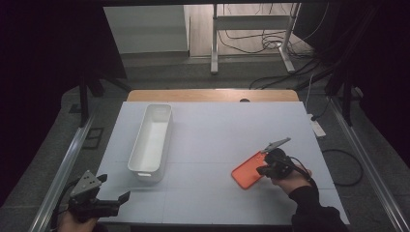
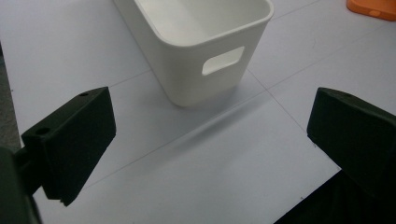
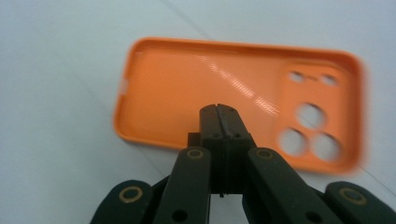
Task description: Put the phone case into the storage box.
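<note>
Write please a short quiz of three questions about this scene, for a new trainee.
1. True or false: the right tool has its jaws shut on the edge of the orange phone case.
2. Which tool has open jaws with nothing between them? A) left B) right
3. What white container stands on the table?

Key: 1 true. 2 A, the left tool. 3 The white bin, with a handle slot in its end wall.
</note>
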Demonstrator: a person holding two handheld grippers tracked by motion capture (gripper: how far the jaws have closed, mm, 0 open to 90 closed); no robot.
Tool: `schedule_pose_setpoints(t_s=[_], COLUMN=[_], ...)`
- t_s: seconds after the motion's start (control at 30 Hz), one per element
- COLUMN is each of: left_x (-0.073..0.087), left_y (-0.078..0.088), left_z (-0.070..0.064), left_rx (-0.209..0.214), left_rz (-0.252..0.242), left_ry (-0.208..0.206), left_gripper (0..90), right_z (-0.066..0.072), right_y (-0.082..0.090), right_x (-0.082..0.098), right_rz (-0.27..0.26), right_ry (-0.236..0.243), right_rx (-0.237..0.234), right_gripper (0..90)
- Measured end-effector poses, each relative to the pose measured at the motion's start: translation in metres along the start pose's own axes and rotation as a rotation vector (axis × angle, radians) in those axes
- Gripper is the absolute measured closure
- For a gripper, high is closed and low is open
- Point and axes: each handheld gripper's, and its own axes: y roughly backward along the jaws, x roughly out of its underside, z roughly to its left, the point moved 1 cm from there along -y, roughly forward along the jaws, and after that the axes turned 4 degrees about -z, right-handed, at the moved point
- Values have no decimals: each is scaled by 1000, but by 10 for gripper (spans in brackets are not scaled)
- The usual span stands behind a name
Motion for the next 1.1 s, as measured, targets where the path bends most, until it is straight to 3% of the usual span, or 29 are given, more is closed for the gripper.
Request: schedule_pose_setpoints(t_s=[0.2,0.37,0.6,1.1], left_x=[0,-1,-1,-1], left_y=[0,-1,-1,-2], left_z=[0,-1,-1,-1], left_rx=[-1,-1,-2,-3], left_rz=[2,6,9,13], left_ry=[-2,-9,-11,-11], left_gripper=[20,21,22,23], right_z=[-25,-36,-39,-45], right_y=[17,15,2,-19], right_x=[19,29,25,2], right_rz=[-1,27,70,49], right_ry=[-89,-143,-137,-135], right_rx=[77,86,97,113], right_gripper=[898,898,898,898])
